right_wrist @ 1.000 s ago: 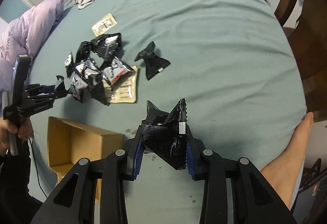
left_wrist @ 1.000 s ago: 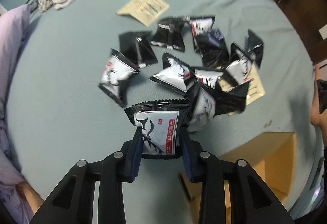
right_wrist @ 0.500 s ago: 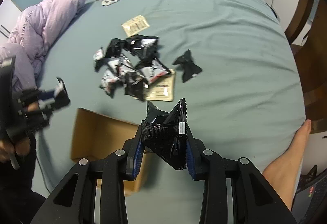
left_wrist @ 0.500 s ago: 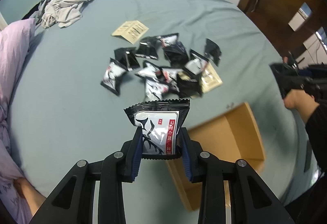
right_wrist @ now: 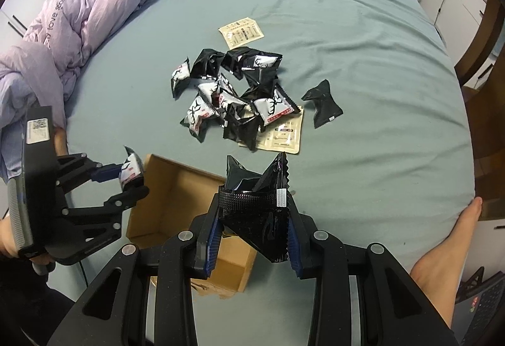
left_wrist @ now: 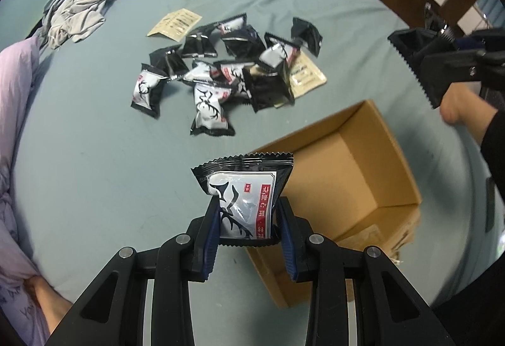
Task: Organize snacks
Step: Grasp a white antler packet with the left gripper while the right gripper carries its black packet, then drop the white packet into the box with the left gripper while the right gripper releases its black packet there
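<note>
Item: box point(left_wrist: 350, 163), brown cardboard, open top, lying on the bed point(left_wrist: 94, 156) with nothing visible inside it.

Left tool point(left_wrist: 249, 235): clenched on a white-faced packet point(left_wrist: 243, 194), held upright, its serrated top edge free above the pads. From this tool the box lies just ahead and to your right; the packet's right corner already overlaps the box's near-left wall in view. Long axis of the box runs away from you toward the upper right.

Right tool point(right_wrist: 252, 238): clenched on a black packet point(right_wrist: 255, 207), crumpled, its two corners sticking up. From this tool the box point(right_wrist: 176, 204) sits below and to your left, partly under the tool itself.

Nearer hand: both hang close to the box opening; in the right wrist view your right tool looks further over it, your left tool point(right_wrist: 132, 178) at its near-left corner.

Remaining stock: pile point(left_wrist: 227, 74) of black and white packets, beyond the box on the bed, well apart from both tools.

Judgement: next move is a short carry inward over the opening, then release.
</note>
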